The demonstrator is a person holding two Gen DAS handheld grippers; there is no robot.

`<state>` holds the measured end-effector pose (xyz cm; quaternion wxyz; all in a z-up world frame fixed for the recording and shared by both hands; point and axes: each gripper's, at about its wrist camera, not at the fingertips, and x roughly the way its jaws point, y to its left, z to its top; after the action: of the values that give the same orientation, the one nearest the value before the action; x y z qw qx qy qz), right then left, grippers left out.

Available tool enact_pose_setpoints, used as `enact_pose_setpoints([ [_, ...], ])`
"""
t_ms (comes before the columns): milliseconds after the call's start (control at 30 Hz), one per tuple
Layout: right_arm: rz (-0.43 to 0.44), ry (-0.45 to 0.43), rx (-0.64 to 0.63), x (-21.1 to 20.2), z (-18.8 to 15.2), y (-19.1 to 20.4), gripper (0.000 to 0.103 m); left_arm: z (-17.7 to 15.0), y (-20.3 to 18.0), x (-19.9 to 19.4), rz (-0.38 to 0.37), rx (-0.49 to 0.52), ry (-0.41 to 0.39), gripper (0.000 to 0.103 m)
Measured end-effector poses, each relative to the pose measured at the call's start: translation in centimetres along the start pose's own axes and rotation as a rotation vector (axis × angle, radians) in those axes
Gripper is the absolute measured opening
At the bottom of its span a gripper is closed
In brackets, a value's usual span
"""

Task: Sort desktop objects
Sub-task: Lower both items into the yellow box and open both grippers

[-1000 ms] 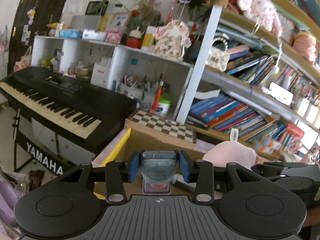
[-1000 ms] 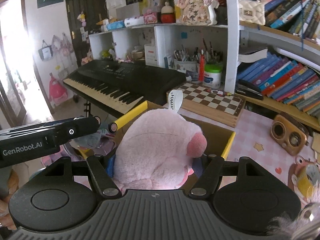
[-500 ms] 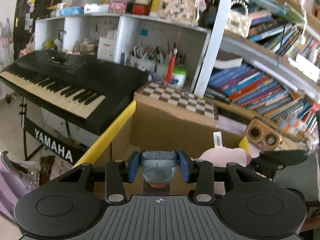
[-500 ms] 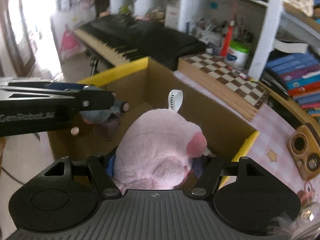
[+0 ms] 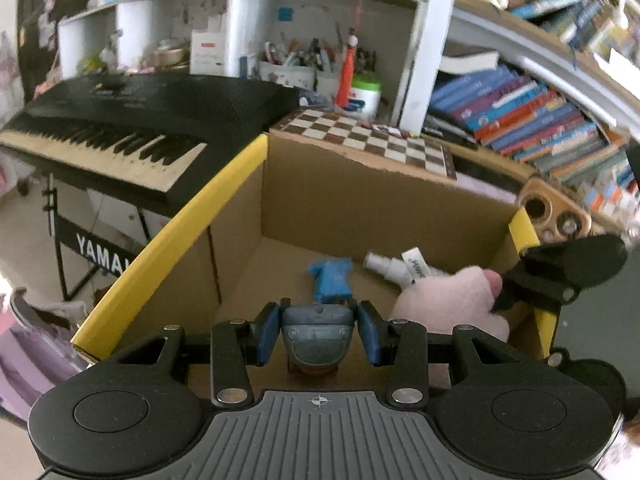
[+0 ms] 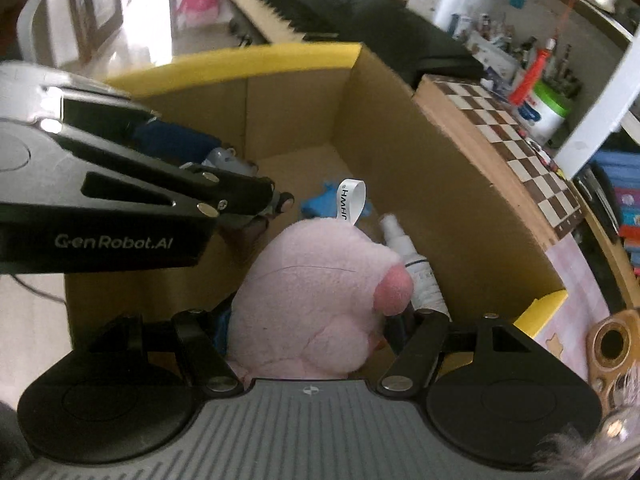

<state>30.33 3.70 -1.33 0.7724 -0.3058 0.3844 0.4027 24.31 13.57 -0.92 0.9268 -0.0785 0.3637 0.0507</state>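
Note:
A cardboard box with yellow rims [image 5: 176, 236] stands open below both grippers; it also shows in the right wrist view [image 6: 400, 152]. My left gripper [image 5: 318, 334] is shut on a small grey-blue device [image 5: 318, 340] and holds it inside the box; it shows from the side in the right wrist view [image 6: 240, 196]. My right gripper [image 6: 316, 328] is shut on a pink plush toy [image 6: 316, 292] with a white loop tag, low inside the box; the toy shows in the left wrist view [image 5: 448, 300]. On the box floor lie a blue item [image 5: 332, 282] and a white spray bottle [image 6: 412, 264].
A black Yamaha keyboard [image 5: 120, 120] stands left of the box. A chessboard [image 5: 372, 140] lies behind it, under white shelves with pen cups and books [image 5: 520, 108]. A brown camera-shaped object [image 5: 552, 216] sits at the right on a pink tabletop [image 6: 576, 280].
Both grippers have moved down into the box with their loads. The box floor, the blue item and the spray bottle have come into view.

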Motion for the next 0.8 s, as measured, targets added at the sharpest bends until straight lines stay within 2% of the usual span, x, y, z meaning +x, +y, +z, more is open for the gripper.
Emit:
enact_pose_setpoints([
  [133,-0.002,-0.001,-0.005,0.1,0.0,0.0,0.072,-0.1,-0.4,0.2,-0.010,0.029,0.023,0.041],
  [233,-0.009,-0.020,0.003,-0.2,-0.1,0.0,0.075,0.0,-0.3,-0.4,-0.014,0.009,-0.010,0.043],
  [300,-0.040,-0.038,0.005,-0.6,-0.1,0.1,0.083,0.1,-0.2,-1.2,-0.010,-0.013,-0.056,0.054],
  [333,-0.059,-0.044,0.014,-0.7,-0.2,0.1,0.086,0.2,-0.1,-1.6,-0.002,-0.021,-0.080,0.056],
  [467,-0.068,-0.083,0.080,-2.2,-0.4,-0.5,0.086,0.4,0.0,-3.6,0.009,-0.033,-0.155,0.060],
  [600,-0.101,-0.139,0.131,-4.4,-0.7,-0.5,0.086,0.4,0.4,-5.5,0.006,-0.050,-0.206,0.068],
  [733,-0.137,-0.199,0.184,-6.8,-1.1,-0.1,0.086,0.0,0.5,-7.2,0.005,-0.046,-0.255,0.070],
  [800,-0.158,-0.229,0.211,-8.0,-1.5,0.2,0.086,-0.4,0.5,-8.1,0.003,-0.033,-0.280,0.078],
])
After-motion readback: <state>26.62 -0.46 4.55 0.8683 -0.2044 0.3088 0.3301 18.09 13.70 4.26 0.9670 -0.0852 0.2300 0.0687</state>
